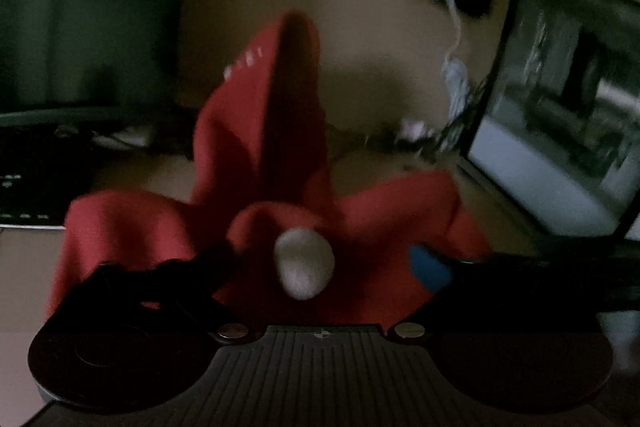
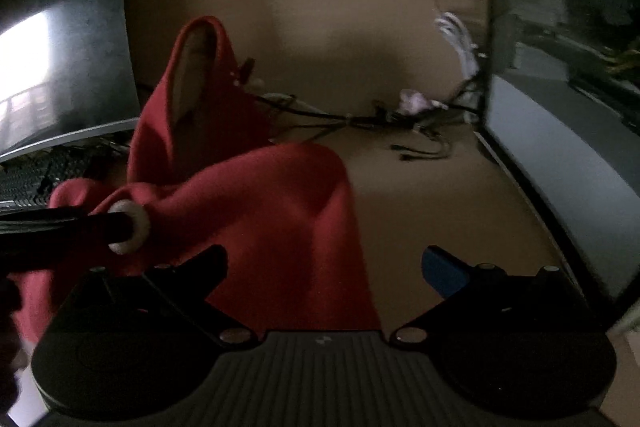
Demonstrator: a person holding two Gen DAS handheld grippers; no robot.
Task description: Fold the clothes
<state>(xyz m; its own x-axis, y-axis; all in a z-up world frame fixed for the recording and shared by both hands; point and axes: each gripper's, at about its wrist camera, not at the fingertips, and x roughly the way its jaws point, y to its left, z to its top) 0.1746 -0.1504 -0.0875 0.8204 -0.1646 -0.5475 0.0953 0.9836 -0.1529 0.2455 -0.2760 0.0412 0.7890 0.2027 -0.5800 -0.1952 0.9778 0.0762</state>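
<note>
Red garment (image 2: pixel 256 195) bunched, soft, floppy, light | our left claw (image 1: pixel 320 267) clamps a fold | right claw (image 2: pixel 324 267) spread wide, holding nothing | we'd take hems, corners

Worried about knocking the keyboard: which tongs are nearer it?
Left. The left tongs sit at the red garment just beside the keyboard; the right tongs hang farther right, beyond them.
</note>
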